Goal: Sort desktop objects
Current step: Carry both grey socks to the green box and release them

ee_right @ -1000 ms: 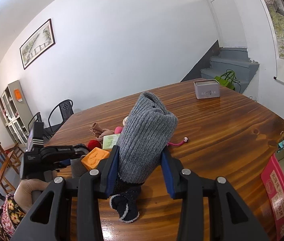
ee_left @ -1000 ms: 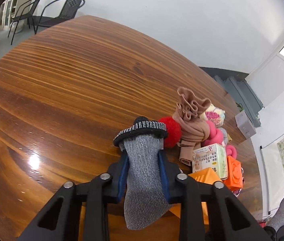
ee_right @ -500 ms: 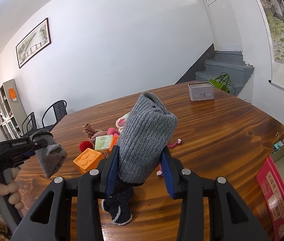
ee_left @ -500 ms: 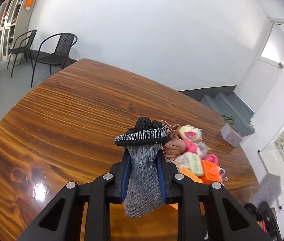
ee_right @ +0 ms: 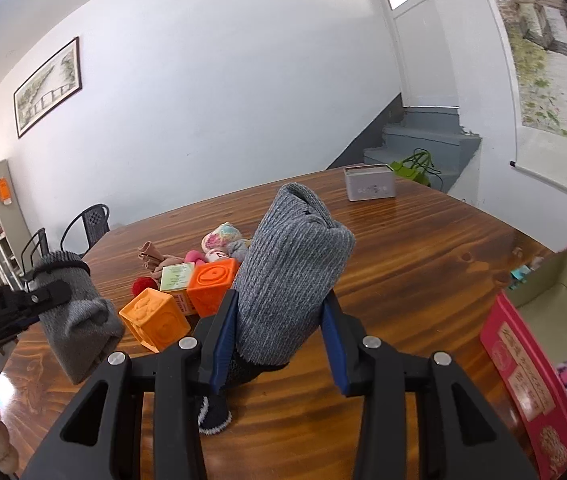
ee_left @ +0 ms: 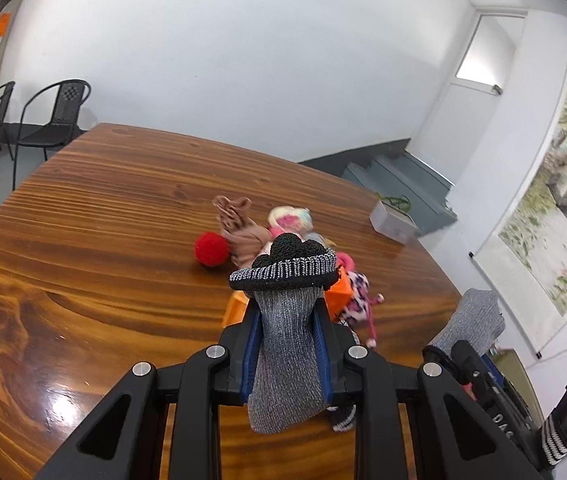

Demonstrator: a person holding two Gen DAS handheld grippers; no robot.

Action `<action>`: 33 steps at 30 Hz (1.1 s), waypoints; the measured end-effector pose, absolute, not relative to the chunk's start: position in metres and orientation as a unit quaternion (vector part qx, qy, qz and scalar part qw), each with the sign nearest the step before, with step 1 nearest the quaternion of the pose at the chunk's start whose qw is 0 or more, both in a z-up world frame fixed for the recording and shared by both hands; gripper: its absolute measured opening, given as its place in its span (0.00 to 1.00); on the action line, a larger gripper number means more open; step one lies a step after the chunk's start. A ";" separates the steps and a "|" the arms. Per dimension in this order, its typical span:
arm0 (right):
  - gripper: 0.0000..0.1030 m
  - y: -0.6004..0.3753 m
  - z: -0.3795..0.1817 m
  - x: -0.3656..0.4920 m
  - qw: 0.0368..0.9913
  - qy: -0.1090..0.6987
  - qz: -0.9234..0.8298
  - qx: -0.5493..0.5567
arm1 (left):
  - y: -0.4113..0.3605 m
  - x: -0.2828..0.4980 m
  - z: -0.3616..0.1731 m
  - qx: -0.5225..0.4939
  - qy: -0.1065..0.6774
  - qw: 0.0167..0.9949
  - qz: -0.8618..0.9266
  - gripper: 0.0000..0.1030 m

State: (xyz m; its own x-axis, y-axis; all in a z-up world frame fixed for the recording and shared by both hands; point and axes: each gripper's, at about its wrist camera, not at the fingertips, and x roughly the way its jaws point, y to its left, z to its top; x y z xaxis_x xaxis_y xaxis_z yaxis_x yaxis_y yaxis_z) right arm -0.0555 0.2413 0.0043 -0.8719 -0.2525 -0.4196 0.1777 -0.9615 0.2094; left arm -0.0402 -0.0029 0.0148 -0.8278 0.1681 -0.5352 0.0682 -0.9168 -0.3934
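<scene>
My left gripper point(ee_left: 286, 316) is shut on a grey sock point(ee_left: 287, 344) with a black cuff point(ee_left: 283, 270), held up above the wooden table point(ee_left: 103, 216). In the right wrist view the same left gripper point(ee_right: 43, 296) shows at the left edge, its sock point(ee_right: 79, 320) hanging off the fingers. My right gripper point(ee_right: 280, 300) is shut on a matching grey ribbed sock point(ee_right: 291, 276), whose dark cuff point(ee_right: 213, 416) dangles below onto the table. This second sock point(ee_left: 479, 320) also shows at the lower right of the left wrist view.
A pile lies mid-table: two orange cubes point(ee_right: 155, 318) point(ee_right: 213, 286), a green-white carton point(ee_right: 177, 278), a red pompom point(ee_left: 211, 249), tan stockings point(ee_left: 239, 224), a pastel sock ball point(ee_right: 221, 236). A grey tin point(ee_right: 369, 183) stands far back. An open red-flapped box point(ee_right: 523, 376) sits right.
My left gripper has lifted its sock off the table and swung right, away from the pile. The right gripper has shifted slightly, and the open box shows more at its right.
</scene>
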 end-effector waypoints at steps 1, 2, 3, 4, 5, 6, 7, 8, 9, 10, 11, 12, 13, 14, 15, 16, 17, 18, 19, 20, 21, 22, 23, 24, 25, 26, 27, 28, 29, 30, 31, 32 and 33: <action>0.43 0.249 0.006 -0.050 0.109 -0.089 -0.964 0.225 | 0.003 -0.039 0.016 -0.293 -0.198 0.033 0.935 0.25; 0.43 0.257 0.008 -0.043 0.103 -0.094 -0.965 0.220 | 0.008 -0.039 0.017 -0.294 -0.193 0.039 0.935 0.25; 0.43 0.265 0.011 -0.036 0.097 -0.099 -0.967 0.214 | 0.016 -0.039 0.020 -0.293 -0.190 0.047 0.936 0.25; 0.43 0.275 0.014 -0.028 0.089 -0.102 -0.968 0.209 | 0.024 -0.039 0.022 -0.292 -0.186 0.056 0.936 0.25; 0.43 0.284 0.016 -0.023 0.082 -0.104 -0.970 0.206 | 0.032 -0.039 0.025 -0.291 -0.183 0.065 0.937 0.25; 0.43 0.295 0.019 -0.016 0.072 -0.107 -0.971 0.203 | 0.041 -0.039 0.028 -0.290 -0.178 0.074 0.937 0.25; 0.43 0.307 0.022 -0.010 0.062 -0.109 -0.972 0.198 | 0.050 -0.039 0.031 -0.289 -0.173 0.084 0.938 0.25; 0.43 0.319 0.025 -0.005 0.051 -0.112 -0.973 0.195 | 0.059 -0.039 0.034 -0.288 -0.168 0.094 0.938 0.25; 0.43 0.333 0.028 0.002 0.038 -0.116 -0.974 0.191 | 0.072 -0.041 0.037 -0.288 -0.161 0.107 0.938 0.25; 0.43 0.347 0.030 0.008 0.024 -0.119 -0.975 0.187 | 0.084 -0.043 0.039 -0.289 -0.156 0.120 0.937 0.25; 0.43 0.361 0.032 0.013 0.011 -0.122 -0.975 0.183 | 0.094 -0.044 0.041 -0.290 -0.151 0.132 0.936 0.25; 0.43 0.374 0.034 0.018 -0.003 -0.124 -0.976 0.181 | 0.108 -0.046 0.042 -0.292 -0.147 0.146 0.934 0.25; 0.43 0.386 0.034 0.022 -0.015 -0.126 -0.975 0.181 | 0.124 -0.048 0.044 -0.294 -0.141 0.161 0.931 0.25; 0.43 0.399 0.035 0.025 -0.030 -0.128 -0.975 0.182 | 0.140 -0.051 0.046 -0.297 -0.135 0.177 0.929 0.25; 0.43 0.413 0.035 0.029 -0.044 -0.130 -0.973 0.183 | 0.152 -0.052 0.046 -0.299 -0.131 0.188 0.926 0.25; 0.43 0.426 0.034 0.033 -0.058 -0.133 -0.972 0.184 | 0.168 -0.054 0.047 -0.301 -0.126 0.204 0.923 0.25; 0.43 0.436 0.033 0.036 -0.069 -0.137 -0.971 0.186 | 0.182 -0.055 0.048 -0.303 -0.120 0.217 0.920 0.25; 0.43 0.446 0.032 0.038 -0.079 -0.140 -0.969 0.188 | 0.196 -0.056 0.048 -0.305 -0.115 0.228 0.918 0.25; 0.43 0.455 0.031 0.040 -0.090 -0.143 -0.967 0.190 | 0.209 -0.056 0.049 -0.306 -0.109 0.239 0.915 0.25; 0.43 0.463 0.029 0.042 -0.100 -0.145 -0.966 0.191 | 0.222 -0.055 0.051 -0.308 -0.103 0.250 0.912 0.25; 0.43 0.470 0.027 0.044 -0.109 -0.147 -0.964 0.193 | 0.233 -0.054 0.052 -0.309 -0.097 0.259 0.910 0.25; 0.43 0.475 0.025 0.043 -0.115 -0.149 -0.962 0.196 | 0.243 -0.053 0.052 -0.311 -0.093 0.267 0.907 0.25; 0.43 0.480 0.022 0.043 -0.120 -0.151 -0.961 0.200 | 0.254 -0.053 0.053 -0.312 -0.088 0.276 0.905 0.25; 0.43 0.484 0.020 0.043 -0.124 -0.152 -0.959 0.203 | 0.263 -0.052 0.054 -0.314 -0.084 0.283 0.903 0.25; 0.43 0.486 0.018 0.042 -0.127 -0.152 -0.959 0.205 | 0.272 -0.051 0.054 -0.315 -0.080 0.289 0.900 0.25; 0.43 0.487 0.016 0.041 -0.129 -0.152 -0.958 0.208 | 0.282 -0.051 0.055 -0.317 -0.077 0.295 0.898 0.25; 0.43 0.489 0.015 0.041 -0.130 -0.151 -0.957 0.210 | 0.289 -0.051 0.055 -0.319 -0.077 0.301 0.895 0.25; 0.43 0.491 0.014 0.040 -0.132 -0.150 -0.957 0.212 | 0.296 -0.053 0.055 -0.320 -0.077 0.308 0.892 0.25; 0.43 0.493 0.012 0.039 -0.134 -0.149 -0.956 0.214 | 0.302 -0.054 0.056 -0.322 -0.076 0.316 0.889 0.25; 0.43 0.496 0.011 0.040 -0.136 -0.148 -0.956 0.215 | 0.308 -0.055 0.056 -0.323 -0.075 0.321 0.887 0.25; 0.44 0.497 0.010 0.041 -0.140 -0.146 -0.955 0.216 | 0.314 -0.057 0.056 -0.325 -0.074 0.326 0.885 0.25; 0.44 0.498 0.009 0.042 -0.144 -0.143 -0.955 0.217 | 0.320 -0.059 0.055 -0.327 -0.072 0.331 0.882 0.25; 0.44 0.500 0.008 0.043 -0.147 -0.143 -0.954 0.219 | 0.327 -0.060 0.055 -0.329 -0.071 0.337 0.879 0.25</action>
State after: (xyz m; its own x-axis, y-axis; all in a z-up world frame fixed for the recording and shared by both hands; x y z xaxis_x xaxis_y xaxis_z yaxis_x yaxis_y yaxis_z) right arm 0.0432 0.5003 0.0081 -0.8609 0.2182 -0.4596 -0.3436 -0.9156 0.2088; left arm -0.0605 0.3266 0.0552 -0.5555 0.6397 -0.5312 -0.5460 -0.7624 -0.3472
